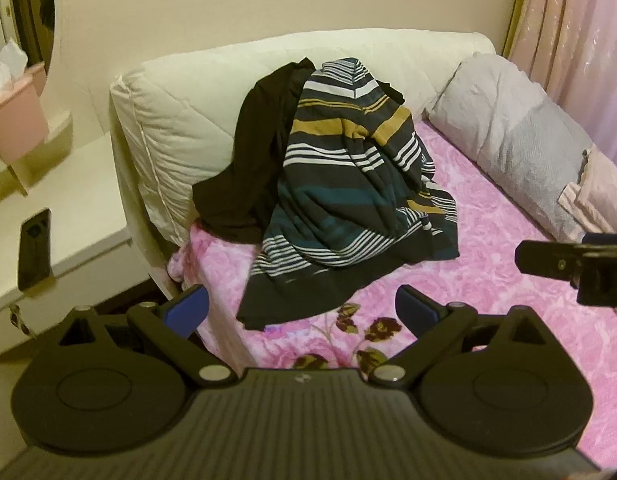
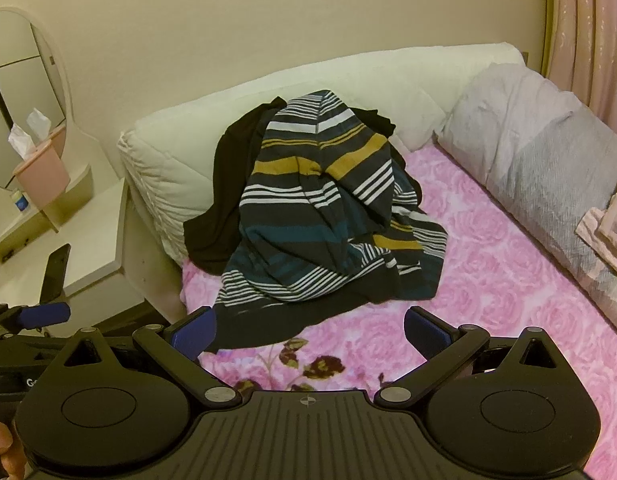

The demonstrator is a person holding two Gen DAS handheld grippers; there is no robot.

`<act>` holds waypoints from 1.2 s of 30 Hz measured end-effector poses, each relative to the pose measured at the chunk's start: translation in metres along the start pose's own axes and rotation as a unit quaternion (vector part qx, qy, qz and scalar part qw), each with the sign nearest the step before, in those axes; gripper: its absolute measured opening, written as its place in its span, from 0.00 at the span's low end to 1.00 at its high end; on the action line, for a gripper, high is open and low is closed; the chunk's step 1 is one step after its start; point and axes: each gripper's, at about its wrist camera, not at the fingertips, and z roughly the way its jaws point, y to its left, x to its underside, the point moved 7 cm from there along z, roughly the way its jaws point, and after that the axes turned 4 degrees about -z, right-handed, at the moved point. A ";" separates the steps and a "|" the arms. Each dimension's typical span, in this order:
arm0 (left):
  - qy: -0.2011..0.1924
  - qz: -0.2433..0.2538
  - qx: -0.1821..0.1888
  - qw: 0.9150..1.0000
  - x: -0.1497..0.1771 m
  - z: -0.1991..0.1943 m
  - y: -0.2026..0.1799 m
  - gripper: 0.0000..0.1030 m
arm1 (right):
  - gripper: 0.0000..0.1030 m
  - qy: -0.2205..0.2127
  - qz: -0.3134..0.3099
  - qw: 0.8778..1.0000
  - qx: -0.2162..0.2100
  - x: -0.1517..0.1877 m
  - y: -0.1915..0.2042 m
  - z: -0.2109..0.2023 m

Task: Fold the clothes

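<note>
A crumpled striped garment (image 1: 348, 200) in dark grey, teal, mustard and white lies heaped on the pink floral bedspread (image 1: 488, 264), leaning against the cream headboard cushion (image 1: 180, 120). A black garment (image 1: 252, 152) lies under and left of it. Both show in the right wrist view, striped (image 2: 328, 216) and black (image 2: 224, 200). My left gripper (image 1: 302, 310) is open and empty, just short of the striped garment's hem. My right gripper (image 2: 310, 334) is open and empty, its left pad (image 2: 196, 330) at the hem's edge.
A grey pillow (image 1: 508, 136) and folded pink cloth (image 1: 588, 196) lie along the bed's right side by a pink curtain (image 1: 580, 20). Left of the bed stands a white nightstand (image 1: 80, 208) with a phone (image 1: 34, 248), a pink tissue box (image 2: 40, 168) and a mirror (image 2: 24, 92).
</note>
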 end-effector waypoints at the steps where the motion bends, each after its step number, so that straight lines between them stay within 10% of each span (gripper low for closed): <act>1: 0.000 -0.001 0.001 1.000 0.000 0.000 0.000 0.95 | 1.00 0.000 0.000 1.000 0.000 0.001 0.000 0.000; 36: 0.003 -0.006 0.016 1.000 0.006 -0.003 -0.004 0.95 | 1.00 0.007 0.006 1.000 -0.004 0.007 0.002 0.000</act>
